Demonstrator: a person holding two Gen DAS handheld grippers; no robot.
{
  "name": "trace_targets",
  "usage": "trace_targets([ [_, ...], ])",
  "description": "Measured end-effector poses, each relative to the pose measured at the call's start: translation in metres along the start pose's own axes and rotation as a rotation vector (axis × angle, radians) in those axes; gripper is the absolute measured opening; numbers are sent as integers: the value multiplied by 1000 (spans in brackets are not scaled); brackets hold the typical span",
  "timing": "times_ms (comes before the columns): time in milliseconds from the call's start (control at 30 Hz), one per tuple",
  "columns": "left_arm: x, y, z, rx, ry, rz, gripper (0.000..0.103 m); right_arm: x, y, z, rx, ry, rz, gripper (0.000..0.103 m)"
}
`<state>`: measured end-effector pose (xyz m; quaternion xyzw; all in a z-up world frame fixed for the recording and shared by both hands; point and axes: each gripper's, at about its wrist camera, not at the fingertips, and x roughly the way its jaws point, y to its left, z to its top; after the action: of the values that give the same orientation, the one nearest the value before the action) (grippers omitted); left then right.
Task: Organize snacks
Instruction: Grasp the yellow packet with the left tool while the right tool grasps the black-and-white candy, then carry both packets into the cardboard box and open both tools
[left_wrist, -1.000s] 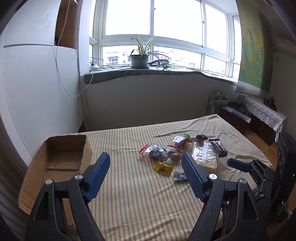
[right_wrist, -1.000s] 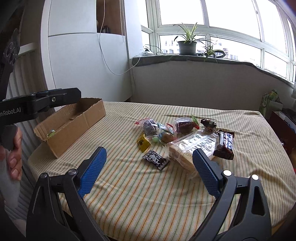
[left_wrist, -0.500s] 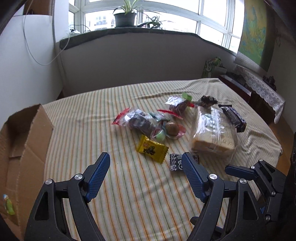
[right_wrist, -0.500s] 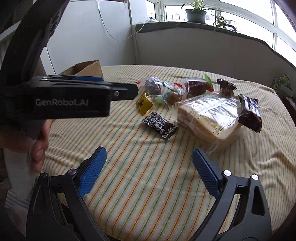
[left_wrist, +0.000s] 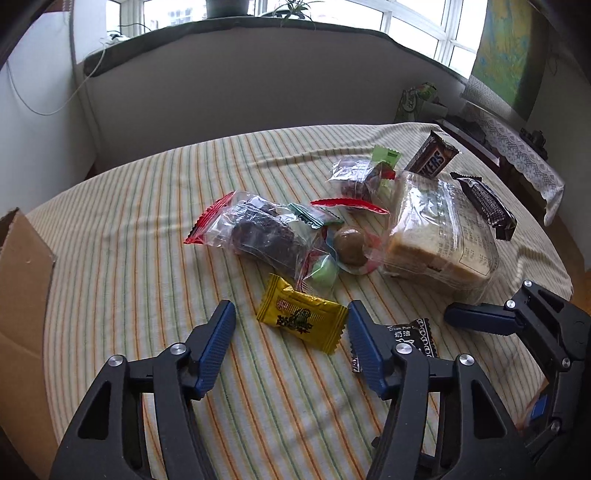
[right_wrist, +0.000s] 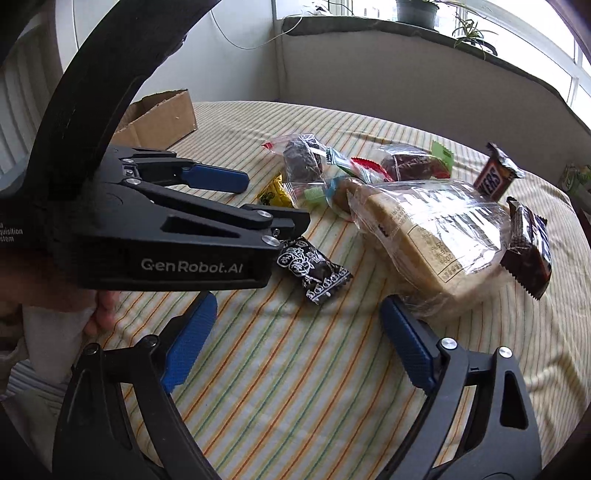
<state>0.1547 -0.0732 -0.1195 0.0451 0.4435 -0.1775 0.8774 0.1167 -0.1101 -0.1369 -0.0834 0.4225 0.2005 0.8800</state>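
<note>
Place: I am in a lived-in home room.
Table: round, under a striped tablecloth, with a cardboard box at one edge.
Window: a wide bay window with potted plants on its sill.
Wall: a hanging picture above a side cabinet draped in a lace cloth.
Food: household snacks, a Snickers bar and bagged sliced bread.

Snacks clustered on striped table: yellow candy packet nearest, black sachet just right of it; clear-bagged bread, Snickers bar, open cardboard box well apart, left.
</note>
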Motion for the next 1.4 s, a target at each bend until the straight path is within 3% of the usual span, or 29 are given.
trace_targets([
  [100,0,0,-1,7,-5,0,56,9,-1,8,-33,12,-6,91],
  [233,1,4,3,-8,-12,1,38,14,-5,15,-46,11,-6,80],
  [333,-1,8,2,-16,-15,-9,32,13,-7,15,-49,1,-13,62],
  [400,-5,12,-1,-27,-21,-29,31,11,-7,14,-52,-9,-20,30],
  [433,-6,14,-3,-33,-23,-38,30,11,-5,14,-55,-12,-17,28],
  [1000,-65,30,-29,-112,-165,-97,29,-27,-14,-15,74,-129,-11,28],
  [1233,-89,23,-33,-121,-208,-89,29,-48,-24,-20,144,-187,14,28],
  [1400,-121,23,-29,-113,-281,-64,29,-66,-16,-8,143,-243,27,28],
])
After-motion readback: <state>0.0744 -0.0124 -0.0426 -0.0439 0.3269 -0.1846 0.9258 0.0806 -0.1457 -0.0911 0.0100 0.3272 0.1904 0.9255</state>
